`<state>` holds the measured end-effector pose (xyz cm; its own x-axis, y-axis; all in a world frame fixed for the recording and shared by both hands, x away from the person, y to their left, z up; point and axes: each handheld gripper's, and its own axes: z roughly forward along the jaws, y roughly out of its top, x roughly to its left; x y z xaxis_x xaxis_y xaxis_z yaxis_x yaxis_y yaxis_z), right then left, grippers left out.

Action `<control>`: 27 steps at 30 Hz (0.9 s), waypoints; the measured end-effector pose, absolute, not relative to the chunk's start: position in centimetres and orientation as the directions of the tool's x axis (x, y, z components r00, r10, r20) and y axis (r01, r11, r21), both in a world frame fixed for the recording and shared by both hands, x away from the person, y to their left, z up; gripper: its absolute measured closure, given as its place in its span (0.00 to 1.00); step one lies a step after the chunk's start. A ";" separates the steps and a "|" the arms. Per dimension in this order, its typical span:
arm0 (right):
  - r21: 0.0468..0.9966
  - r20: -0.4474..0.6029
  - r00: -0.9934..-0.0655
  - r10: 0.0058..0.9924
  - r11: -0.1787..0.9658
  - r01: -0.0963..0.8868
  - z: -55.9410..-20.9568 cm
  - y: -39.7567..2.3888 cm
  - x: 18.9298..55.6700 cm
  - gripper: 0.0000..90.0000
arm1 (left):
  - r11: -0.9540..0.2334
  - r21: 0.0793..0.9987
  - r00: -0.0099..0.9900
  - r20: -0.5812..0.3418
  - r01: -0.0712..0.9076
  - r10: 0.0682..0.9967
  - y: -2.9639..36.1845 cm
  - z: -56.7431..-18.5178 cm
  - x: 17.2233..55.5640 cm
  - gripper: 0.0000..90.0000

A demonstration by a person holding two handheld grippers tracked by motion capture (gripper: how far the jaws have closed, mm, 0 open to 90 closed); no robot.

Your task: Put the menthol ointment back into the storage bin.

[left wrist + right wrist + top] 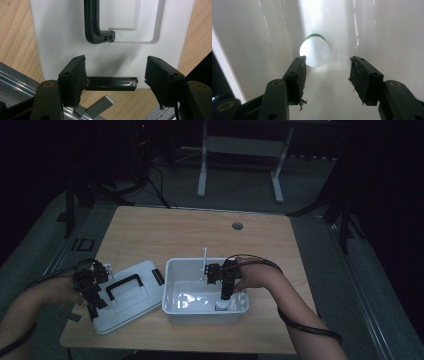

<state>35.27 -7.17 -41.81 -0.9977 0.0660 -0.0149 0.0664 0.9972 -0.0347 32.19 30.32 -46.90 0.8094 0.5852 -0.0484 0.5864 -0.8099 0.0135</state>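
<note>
Right gripper (325,75) fingers apart, grasping nothing, above white bottle (314,53) standing in near right corner of bin (172,312), left gripper (115,77) fingers apart around latch (111,83) at lid (145,302) edge, on table (150,235)

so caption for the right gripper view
Open right tongs above a white-capped bottle inside the white bin.

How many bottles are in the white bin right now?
1: a white-capped bottle stands in the white bin, at its near right corner below the right gripper. Glare on the floor may hide others.
</note>
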 end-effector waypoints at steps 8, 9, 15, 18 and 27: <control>0.002 -0.030 -0.995 0.094 0.996 0.093 -39.6 -8.6 35.3 0.42 | -0.815 0.022 0.815 -0.056 0.579 0.577 30.0 -46.9 32.2 0.37; 0.009 -0.029 -0.995 0.095 0.995 0.095 -39.3 -8.9 35.3 0.41 | -0.816 0.025 0.815 -0.058 0.578 0.576 30.0 -46.8 32.3 0.37; 0.047 -0.056 -0.993 0.104 0.994 0.101 -37.7 -10.6 34.9 0.32 | -0.812 0.034 0.813 -0.055 0.582 0.580 29.9 -46.6 32.2 0.36; 0.066 -0.064 -0.991 0.121 0.991 0.116 -37.2 -11.6 34.9 0.27 | -0.811 0.037 0.812 -0.056 0.583 0.581 30.0 -46.6 32.2 0.36; 0.067 -0.064 -0.983 0.172 0.984 0.168 -37.7 -14.8 34.8 0.20 | -0.809 0.042 0.810 -0.059 0.586 0.583 30.0 -46.8 32.2 0.36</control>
<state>34.76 -14.82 -37.67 -0.9831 0.1718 -0.0636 0.1676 0.9836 0.0667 32.22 29.98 -46.80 0.8102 0.5832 -0.0586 0.5857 -0.8095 0.0422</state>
